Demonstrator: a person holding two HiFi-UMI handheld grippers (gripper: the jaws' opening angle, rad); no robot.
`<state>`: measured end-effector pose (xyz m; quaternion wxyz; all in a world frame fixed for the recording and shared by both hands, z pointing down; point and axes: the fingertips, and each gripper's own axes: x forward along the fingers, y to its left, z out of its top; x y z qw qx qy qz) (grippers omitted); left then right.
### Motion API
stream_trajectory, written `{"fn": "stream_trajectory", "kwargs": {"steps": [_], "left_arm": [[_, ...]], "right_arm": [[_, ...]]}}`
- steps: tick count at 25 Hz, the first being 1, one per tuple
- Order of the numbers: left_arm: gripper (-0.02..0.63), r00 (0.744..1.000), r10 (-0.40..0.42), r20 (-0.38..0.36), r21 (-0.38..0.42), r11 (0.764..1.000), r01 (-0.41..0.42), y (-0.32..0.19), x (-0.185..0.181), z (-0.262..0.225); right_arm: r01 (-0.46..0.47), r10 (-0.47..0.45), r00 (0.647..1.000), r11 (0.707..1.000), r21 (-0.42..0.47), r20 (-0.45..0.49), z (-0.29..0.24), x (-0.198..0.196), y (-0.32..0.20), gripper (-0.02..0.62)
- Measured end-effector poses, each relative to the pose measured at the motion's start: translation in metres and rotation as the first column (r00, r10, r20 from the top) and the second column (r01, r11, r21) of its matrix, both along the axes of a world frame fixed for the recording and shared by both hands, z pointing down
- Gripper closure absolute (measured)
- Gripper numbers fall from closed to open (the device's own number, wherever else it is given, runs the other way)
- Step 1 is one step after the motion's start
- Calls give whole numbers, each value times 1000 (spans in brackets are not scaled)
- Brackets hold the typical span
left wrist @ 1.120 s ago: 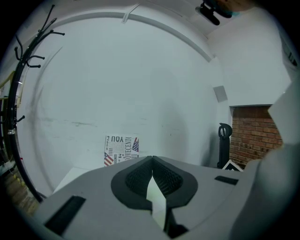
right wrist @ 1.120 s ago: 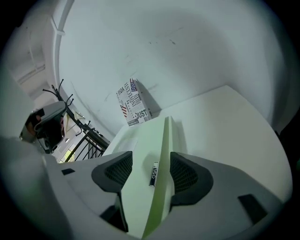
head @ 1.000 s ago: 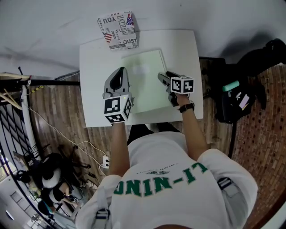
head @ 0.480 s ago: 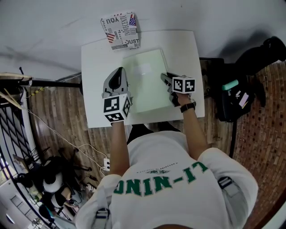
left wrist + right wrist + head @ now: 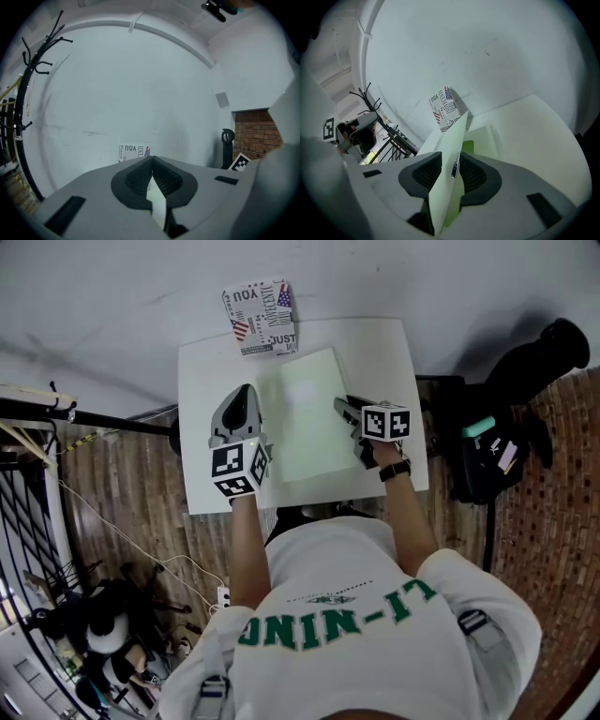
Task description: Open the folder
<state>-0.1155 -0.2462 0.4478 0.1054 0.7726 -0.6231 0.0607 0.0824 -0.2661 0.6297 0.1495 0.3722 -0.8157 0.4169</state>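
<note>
The right gripper (image 5: 343,405) is clamped on the right edge of the folder (image 5: 305,423). In the right gripper view the pale green cover (image 5: 449,187) stands on edge between the two dark pads (image 5: 425,171), which press it from both sides. A small dark tab (image 5: 454,167) sits on the cover's edge just at the grip. These jaws have just been closing. A second ago they stood wide apart at the folder's right edge, with the folder lying flat and shut on the table (image 5: 202,470). Now the cover's right side is raised off the lower leaf (image 5: 483,138), which lies flat on the white table (image 5: 534,136), so the folder is partly open along that side.

The folder lies in the middle of the table, between the two grippers, its far end close to the printed box (image 5: 262,317) at the wall.

The left gripper (image 5: 243,390) hangs over the table just left of the folder. Its jaws are closed on nothing, the tips meeting (image 5: 151,158). Compared with a second ago it sits slightly farther from the folder's left edge. Past it the box (image 5: 133,152) shows against the wall.

The box (image 5: 447,108) has not moved
</note>
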Motion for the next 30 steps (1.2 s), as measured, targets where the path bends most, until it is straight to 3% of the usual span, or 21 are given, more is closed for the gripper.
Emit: {"fn": "stream_trajectory", "kwargs": {"steps": [6, 17, 30], "left_arm": [[592, 1000, -27, -4, 31, 999, 27, 9, -19, -13], [592, 995, -96, -40, 63, 993, 98, 24, -55, -23], [592, 978, -191, -78, 75, 977, 197, 34, -121, -21]], "right_arm": [[16, -18, 999, 998, 53, 44, -35, -22, 9, 460], [128, -140, 982, 987, 101, 127, -86, -82, 29, 460], [243, -263, 953, 960, 141, 151, -115, -155, 38, 460]]}}
